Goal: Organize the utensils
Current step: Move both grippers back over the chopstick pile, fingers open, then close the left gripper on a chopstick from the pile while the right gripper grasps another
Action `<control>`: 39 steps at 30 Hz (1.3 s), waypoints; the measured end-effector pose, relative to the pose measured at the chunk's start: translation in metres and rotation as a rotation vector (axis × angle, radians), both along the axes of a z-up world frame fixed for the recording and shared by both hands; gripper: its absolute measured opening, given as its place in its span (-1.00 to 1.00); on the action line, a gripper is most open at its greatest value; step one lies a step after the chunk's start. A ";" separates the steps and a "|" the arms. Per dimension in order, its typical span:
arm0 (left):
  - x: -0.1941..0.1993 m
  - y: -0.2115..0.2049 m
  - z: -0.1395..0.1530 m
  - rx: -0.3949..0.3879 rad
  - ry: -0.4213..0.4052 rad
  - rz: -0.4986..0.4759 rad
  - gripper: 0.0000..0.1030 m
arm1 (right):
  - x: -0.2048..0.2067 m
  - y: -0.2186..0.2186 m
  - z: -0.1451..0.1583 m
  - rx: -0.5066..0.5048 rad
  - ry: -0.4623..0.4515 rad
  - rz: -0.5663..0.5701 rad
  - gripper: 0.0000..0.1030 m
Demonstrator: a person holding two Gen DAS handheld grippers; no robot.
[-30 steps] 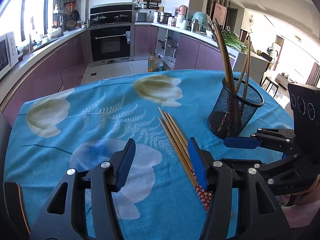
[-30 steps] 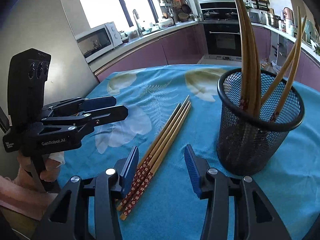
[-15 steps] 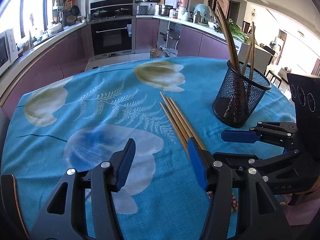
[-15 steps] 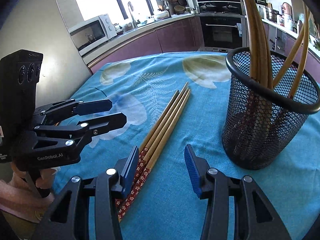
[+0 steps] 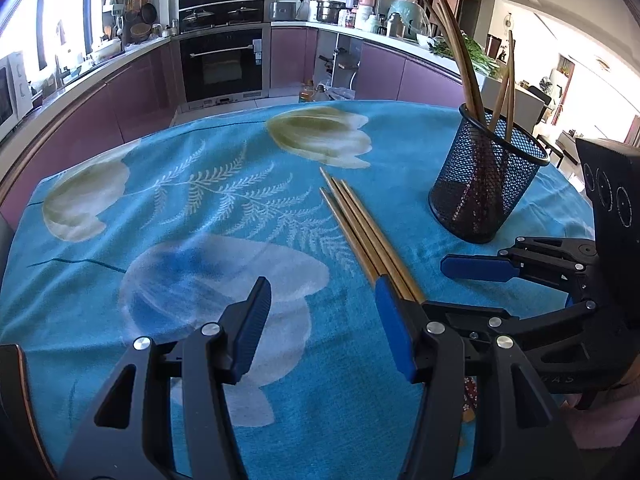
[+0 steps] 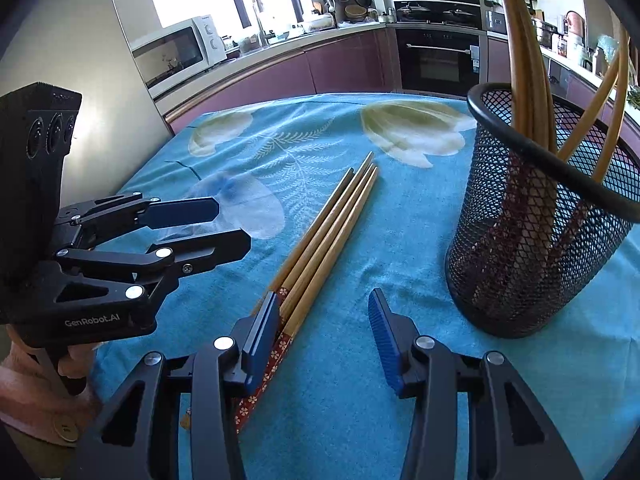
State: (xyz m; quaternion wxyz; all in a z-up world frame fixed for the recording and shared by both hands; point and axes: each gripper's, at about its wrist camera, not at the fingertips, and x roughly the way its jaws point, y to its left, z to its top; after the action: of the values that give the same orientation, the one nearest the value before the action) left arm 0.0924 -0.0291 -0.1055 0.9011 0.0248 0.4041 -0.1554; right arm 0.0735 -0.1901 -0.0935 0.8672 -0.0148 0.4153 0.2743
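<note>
Several wooden chopsticks [image 5: 360, 232] [image 6: 332, 232] with red patterned ends lie side by side on the blue flowered tablecloth [image 5: 200, 208]. A black mesh holder [image 5: 484, 184] [image 6: 532, 240] stands to their right with several chopsticks upright in it. My left gripper [image 5: 324, 328] [image 6: 234, 225] is open just left of the bundle, whose near part runs behind its right finger. My right gripper [image 6: 324, 336] [image 5: 468, 290] is open over the cloth between bundle and holder. The patterned ends pass under its left finger [image 6: 264, 332]. Neither holds anything.
A hand [image 6: 44, 384] grips the left gripper's handle at the table's near edge. Beyond the table are purple kitchen cabinets, an oven [image 5: 224, 64] and a microwave [image 6: 176, 52]. The cloth's left half [image 6: 240, 152] carries nothing.
The left gripper has sunk a little toward the table, and both views have tipped further down. The holder looms larger in the right wrist view. Jaws and chopsticks are unchanged.
</note>
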 end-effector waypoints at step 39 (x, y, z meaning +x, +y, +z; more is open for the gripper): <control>0.017 -0.022 -0.022 0.060 0.070 -0.044 -0.22 | 0.001 -0.007 0.001 -0.041 -0.010 -0.025 -0.19</control>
State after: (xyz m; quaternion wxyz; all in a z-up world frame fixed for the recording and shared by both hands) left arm 0.1096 -0.0507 -0.1280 0.8815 0.0550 0.4394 -0.1637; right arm 0.0744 -0.1969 -0.0925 0.8722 -0.0286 0.4166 0.2549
